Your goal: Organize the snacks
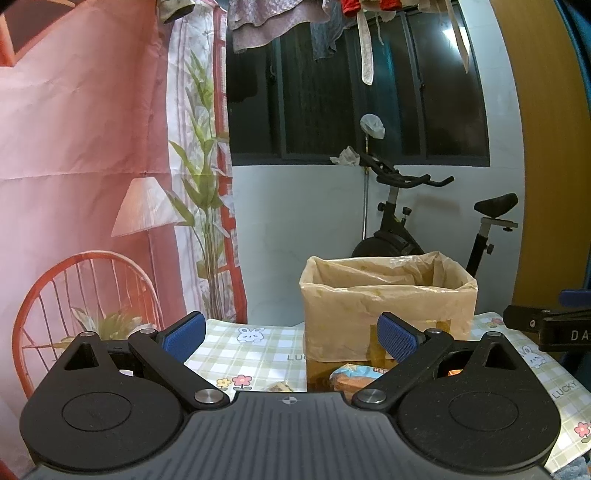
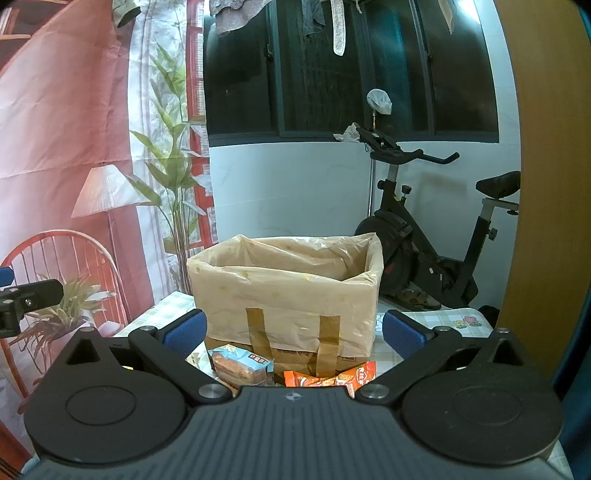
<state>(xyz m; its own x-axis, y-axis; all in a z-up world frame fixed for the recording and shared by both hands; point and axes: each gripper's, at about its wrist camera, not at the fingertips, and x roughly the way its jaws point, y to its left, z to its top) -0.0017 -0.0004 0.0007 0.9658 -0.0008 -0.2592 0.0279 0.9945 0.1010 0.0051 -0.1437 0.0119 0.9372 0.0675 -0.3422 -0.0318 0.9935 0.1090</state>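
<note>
Plastic-lined box (image 2: 291, 295) sits mid-bench (image 2: 443, 321), open top up, long axis 9-to-3. Blue cake pack (image 2: 240, 365) lies at 7 o'clock of its base, long axis roughly 10-to-4; orange pack (image 2: 332, 376) at 5 o'clock, mostly hidden, heading unclear. Right tongs (image 2: 293, 334) and left tongs (image 1: 291, 336) both wide, empty. Suggest dropping the right tongs lower and pinching across the pack's short side.

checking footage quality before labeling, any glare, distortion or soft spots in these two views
Left wrist view: strong fisheye bending at the wooden panel, a lamp reflection glaring in the dark window, and the lined box sharp. Right wrist view: same curved edges, dim even light, and the snack packets sharp but cut off by the gripper body.
</note>
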